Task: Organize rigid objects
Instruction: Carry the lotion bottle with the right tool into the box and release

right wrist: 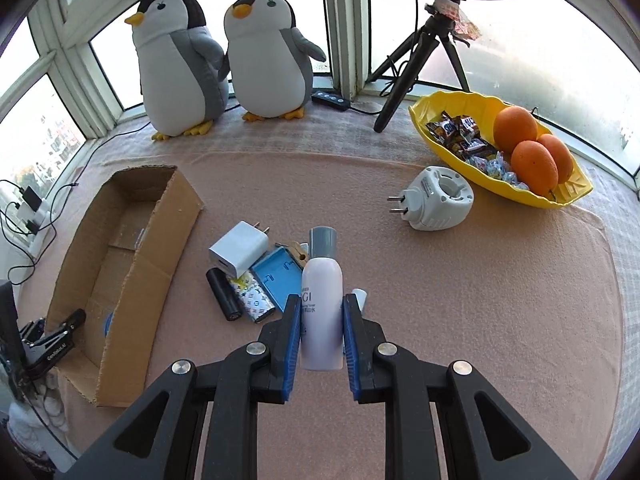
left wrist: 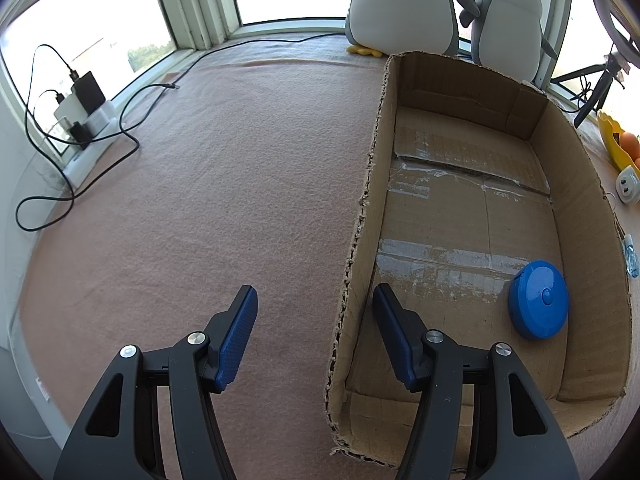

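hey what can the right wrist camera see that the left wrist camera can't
Only the right wrist view shows the right gripper shut on the white spray bottle, the pile beside it with the white USB charger, black cylinder and blue case, and the ring-light tripod's top.

Only the left wrist view shows the open left gripper's fingertips and clearly shows the blue round tape measure inside the box.

Both show the cardboard box, two penguin plushies, yellow fruit tray and white plug-in device.
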